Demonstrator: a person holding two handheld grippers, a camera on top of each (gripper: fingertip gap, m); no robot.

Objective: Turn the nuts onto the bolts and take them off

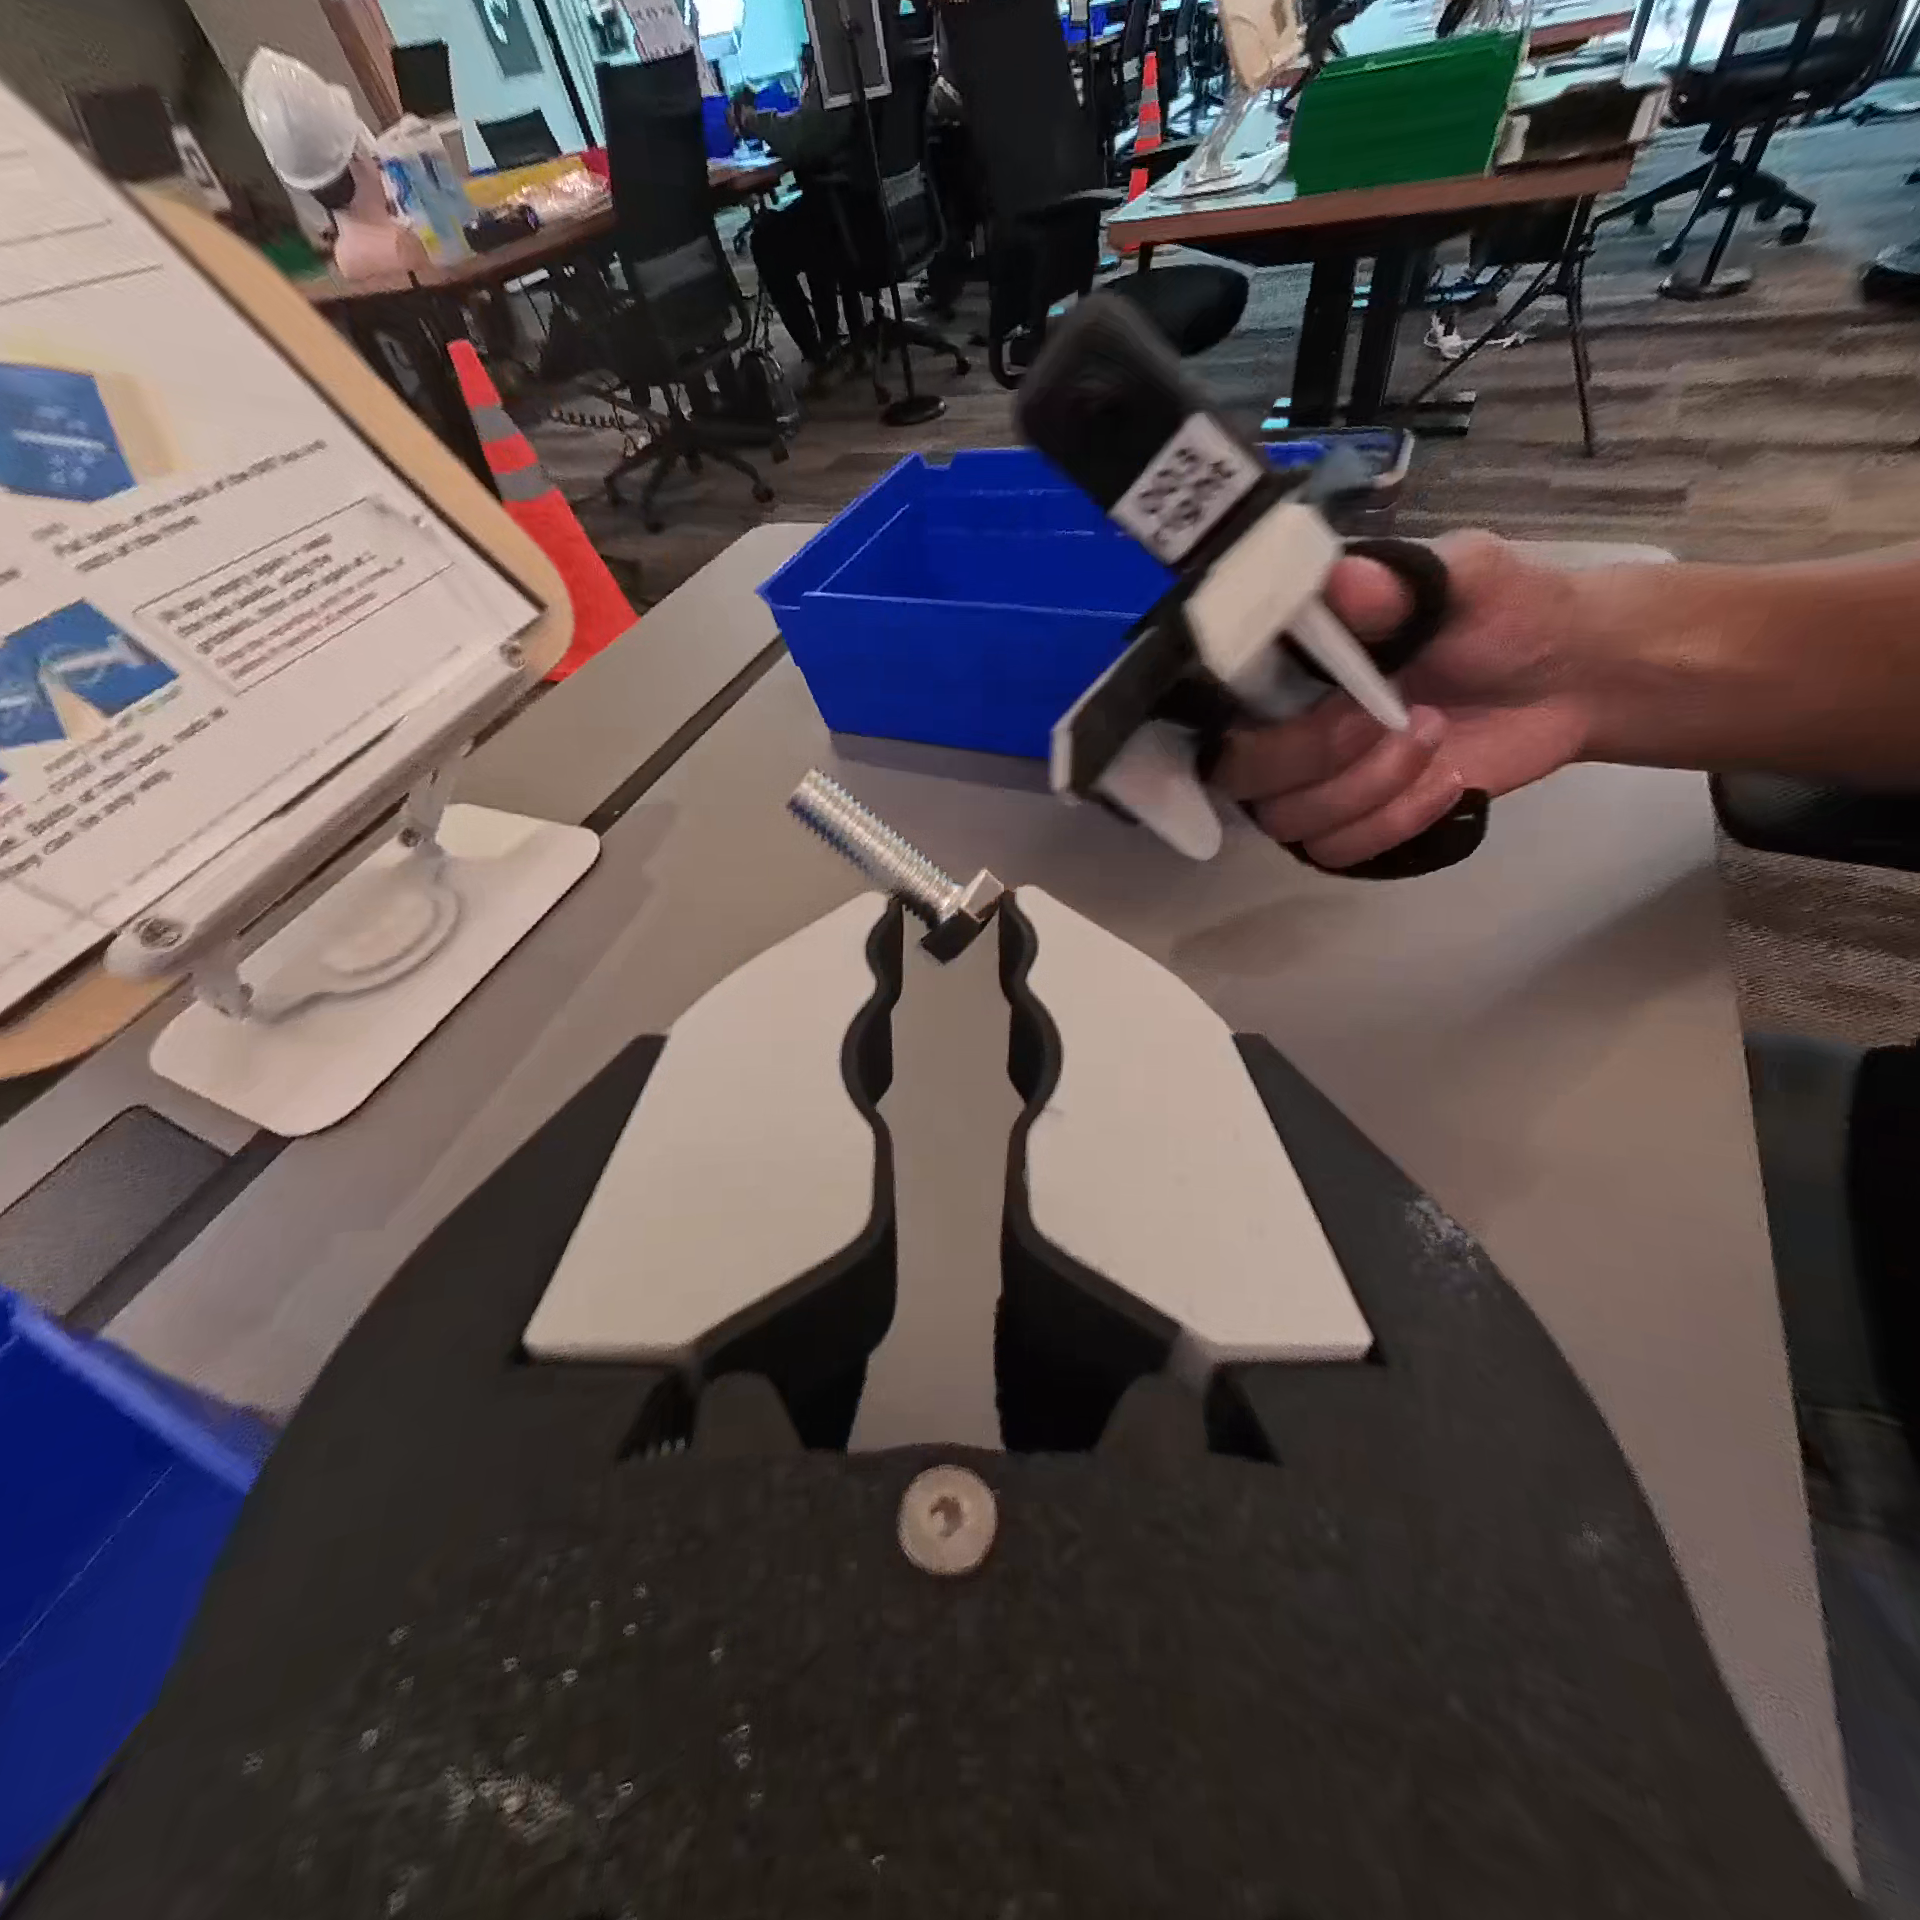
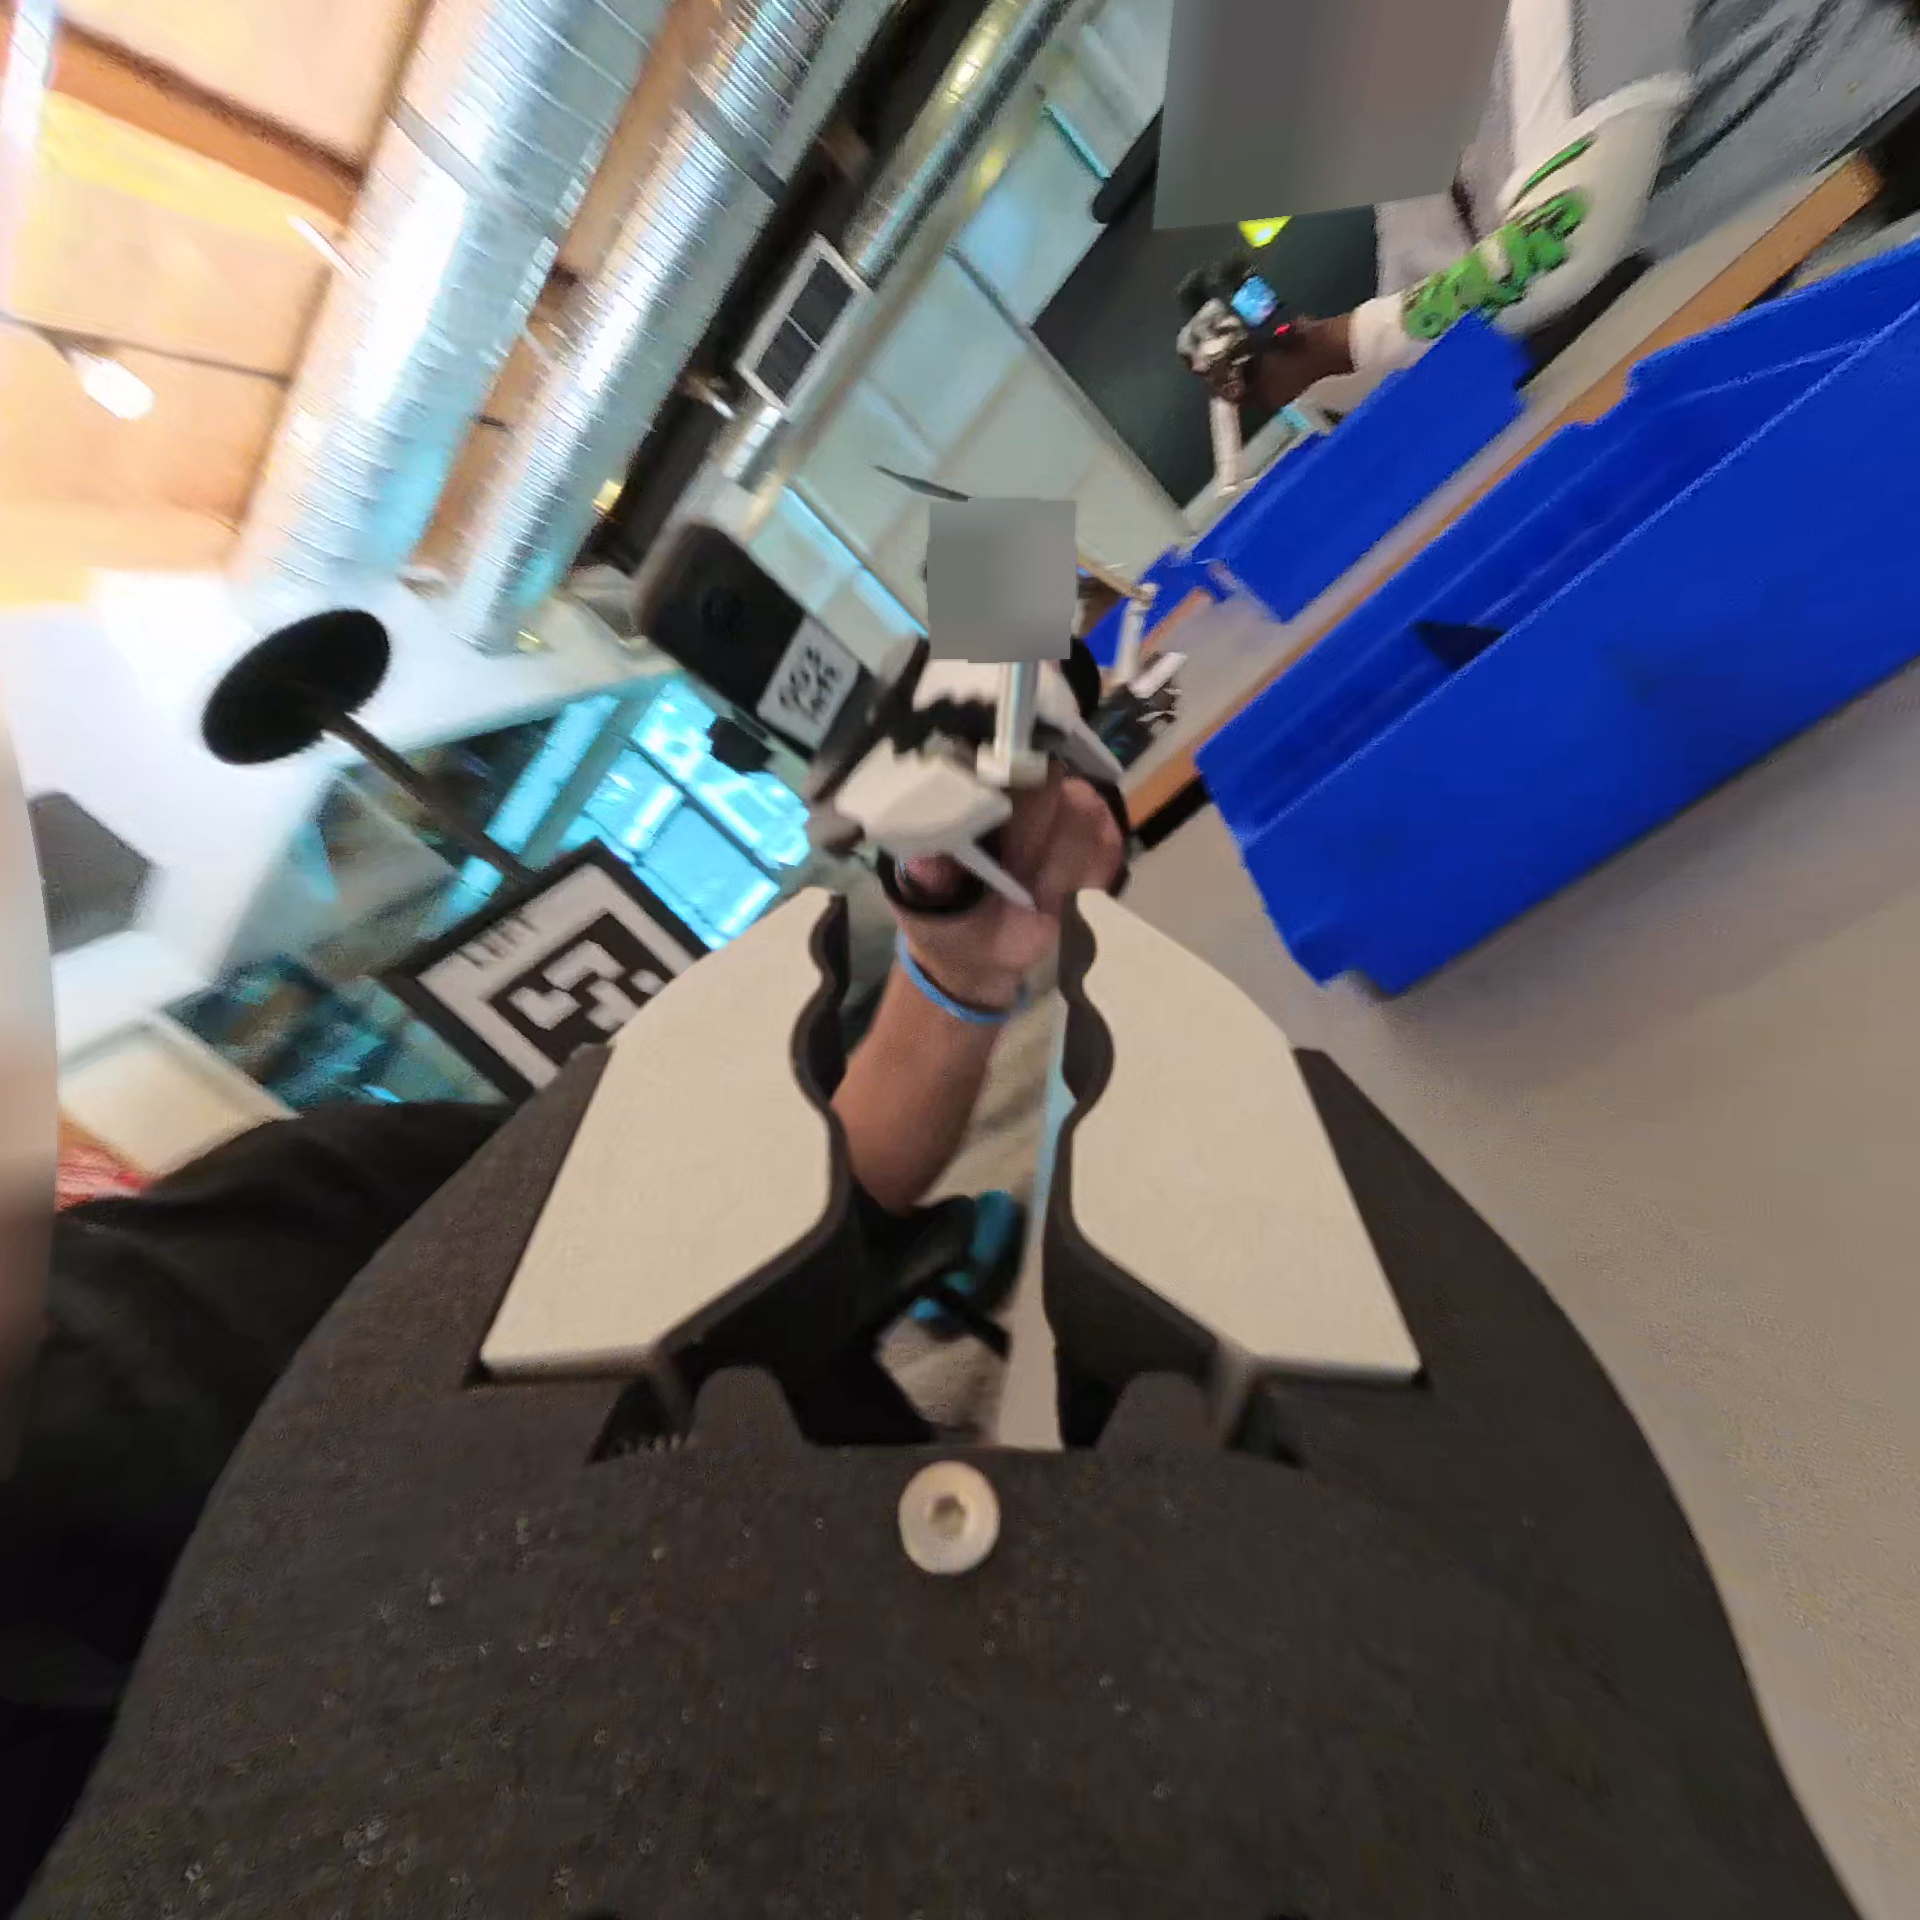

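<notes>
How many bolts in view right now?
1. One silver bolt, head pinched at the left gripper fingertips, thread angled up-left above the table. No nut visible; the blue bin may hide more.

table: grey | on it: blue bin, white stand with sheet | second blue bin near left edge

Taking the bin on the table as landmark: the bolt is held above the table just before it, clamped by its head in the left gripper. The right gripper hangs right of the bolt, near the bin's front right corner. A document stand sits left of the bin, a traffic cone behind that stand.
</notes>
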